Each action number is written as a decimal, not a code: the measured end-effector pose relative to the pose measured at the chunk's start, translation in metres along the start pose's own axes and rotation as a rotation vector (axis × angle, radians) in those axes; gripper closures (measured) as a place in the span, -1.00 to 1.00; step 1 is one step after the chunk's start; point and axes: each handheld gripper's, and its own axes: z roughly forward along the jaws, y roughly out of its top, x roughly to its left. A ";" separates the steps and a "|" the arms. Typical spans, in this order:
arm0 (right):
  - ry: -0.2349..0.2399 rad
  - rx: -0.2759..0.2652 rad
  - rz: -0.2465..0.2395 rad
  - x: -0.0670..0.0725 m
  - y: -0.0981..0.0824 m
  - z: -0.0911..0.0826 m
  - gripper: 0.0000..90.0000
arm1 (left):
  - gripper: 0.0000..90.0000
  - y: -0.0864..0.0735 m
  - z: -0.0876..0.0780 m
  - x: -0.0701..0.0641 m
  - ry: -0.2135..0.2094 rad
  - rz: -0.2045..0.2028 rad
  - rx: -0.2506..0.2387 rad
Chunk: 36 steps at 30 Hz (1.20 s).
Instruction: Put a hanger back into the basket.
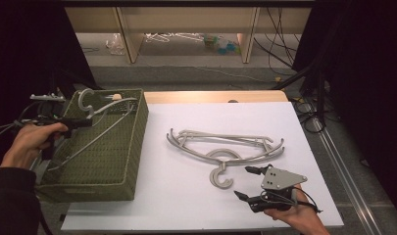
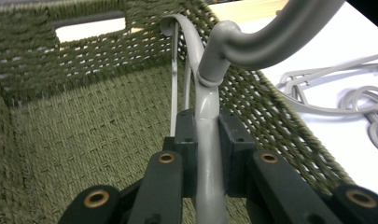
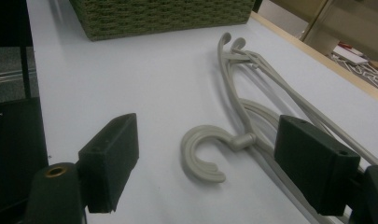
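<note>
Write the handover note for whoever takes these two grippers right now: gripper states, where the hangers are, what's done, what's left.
Left gripper: shut on a grey hanger, gripping its neck just below the hook, over the green woven basket. That hanger lies slanted inside the basket but is not released.
Right gripper: open, holding nothing, near the table's front edge, beside the loose hook of the hangers on the table.
Done: one hanger brought into the basket.
Left: let go of it, then move the hangers on the table into the basket, probably starting with the one nearest the right gripper.
</note>
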 end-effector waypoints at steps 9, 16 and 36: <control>0.003 0.002 -0.003 0.000 0.000 0.000 -0.49 | 0.75 -0.022 0.018 0.017 -0.009 -0.057 0.022; 0.011 -0.001 -0.007 0.001 0.001 0.001 -0.48 | 0.68 -0.039 0.024 0.030 0.081 -0.073 0.077; 0.005 0.010 0.004 0.000 -0.003 0.004 -0.50 | -0.06 -0.035 -0.007 0.001 0.220 -0.103 -0.128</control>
